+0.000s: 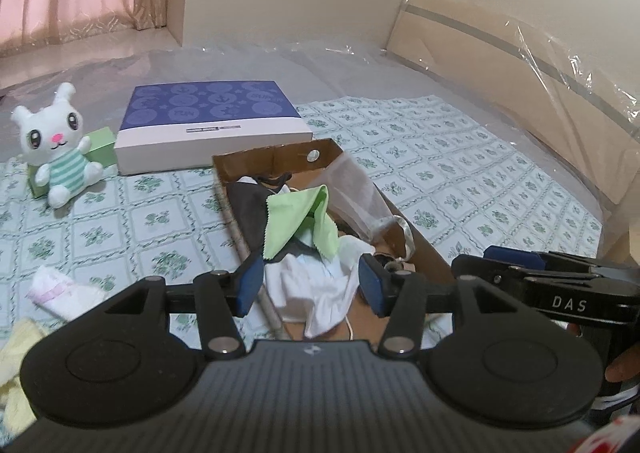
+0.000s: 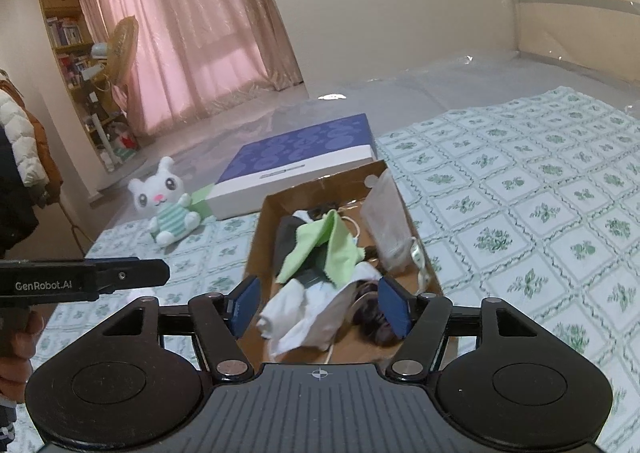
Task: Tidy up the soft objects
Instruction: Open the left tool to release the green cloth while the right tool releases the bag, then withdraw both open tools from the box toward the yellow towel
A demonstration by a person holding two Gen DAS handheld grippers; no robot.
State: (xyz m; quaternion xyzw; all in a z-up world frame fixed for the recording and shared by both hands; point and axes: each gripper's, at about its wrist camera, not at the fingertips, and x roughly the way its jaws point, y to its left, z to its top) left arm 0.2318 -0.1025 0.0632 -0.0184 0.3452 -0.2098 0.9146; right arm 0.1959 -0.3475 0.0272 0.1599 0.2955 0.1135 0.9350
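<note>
An open cardboard box [image 1: 424, 249] lies on the bedspread and holds a green cloth [image 1: 304, 221], a white cloth [image 1: 320, 293], a black cloth [image 1: 248, 209] and a clear plastic bag [image 1: 356, 193]. My left gripper [image 1: 310, 287] hovers open over the box's near end, with the white cloth lying below its pads. My right gripper [image 2: 320, 303] is open above the same box [image 2: 256, 237], over the white cloth [image 2: 296, 313] and the green cloth [image 2: 320, 249]. A white plush bunny [image 1: 56, 145] sits at the left. A white-and-pink cloth [image 1: 60, 289] and a yellow cloth [image 1: 16, 365] lie loose near me.
A blue-topped flat box [image 1: 208, 113] and a small green box [image 1: 100, 145] stand behind the bunny. A plastic-wrapped headboard [image 1: 520, 65] lines the right side. Curtains [image 2: 192, 53] and a bookshelf [image 2: 68, 41] are beyond the bed. A person's hand [image 2: 16, 337] holds the left gripper's handle.
</note>
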